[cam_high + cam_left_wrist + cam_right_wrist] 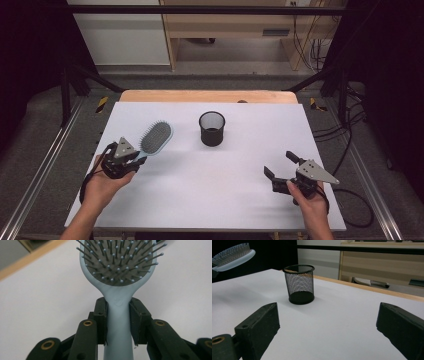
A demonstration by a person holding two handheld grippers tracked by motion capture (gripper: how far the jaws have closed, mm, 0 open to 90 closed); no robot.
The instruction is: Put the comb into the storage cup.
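The left gripper [134, 161] is clenched on the handle of a light blue hairbrush [155, 138], and in the left gripper view the two black jaws press on either side of that handle, just below the spot where it widens into the head. The hairbrush [117, 315] points away from the hand, bristles facing up toward the camera, with its grey bristle pad edged by the pale blue rim. In the high view the brush sits at the left side of the white tabletop [240, 165], its head angled up and to the right, toward the middle of the tabletop. From the right gripper view the brush head [233, 256] appears lifted clear of the surface, at the upper left.

A black mesh cup [212, 128] stands upright near the middle of the tabletop, toward the far edge, well apart from both hands. It is to the right of the brush head, with bare white surface between them. In the right gripper view the mesh cup [299, 283] is seen ahead and a little left.

The right gripper [281, 166] is released, its jaws spread wide with nothing between them, resting low near the right front part of the tabletop
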